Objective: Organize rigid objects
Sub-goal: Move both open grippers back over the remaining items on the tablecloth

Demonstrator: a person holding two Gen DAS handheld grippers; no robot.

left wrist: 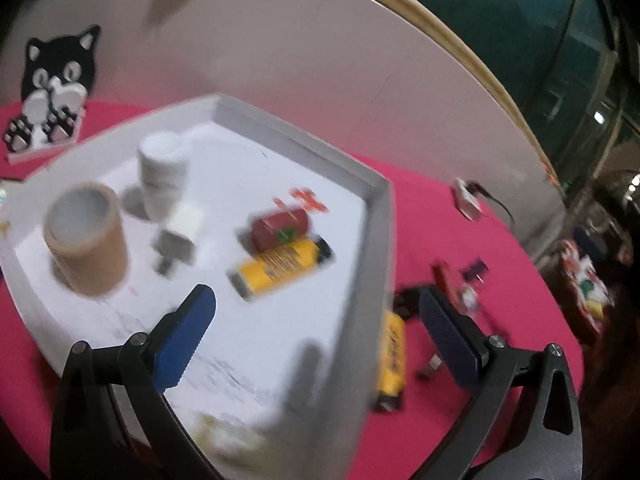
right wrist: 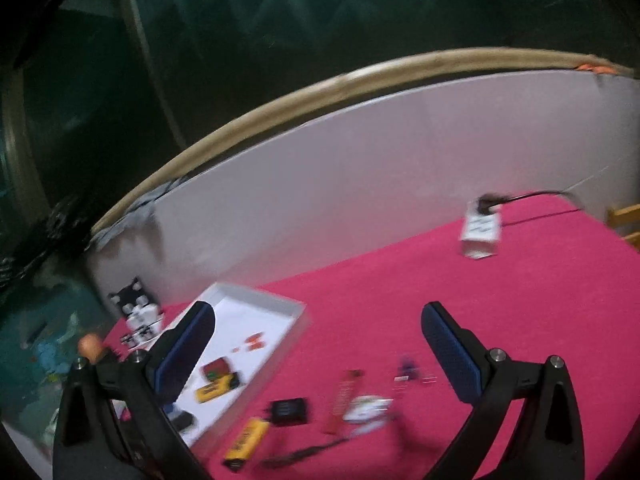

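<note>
A white tray on the pink cloth holds a cardboard tube, a white cup, a small white and grey plug, a red cylinder and a yellow lighter-shaped item. My left gripper hangs open over the tray's near right wall, holding nothing. Outside that wall lies a second yellow item. My right gripper stands wide open and empty above the cloth. Below it lie the yellow item, a black block, a red strip and a white piece.
A black-and-white cat figure stands behind the tray at the far left. A white box with a black cable sits near the white back wall. Small purple bits and a dark cord lie on the cloth.
</note>
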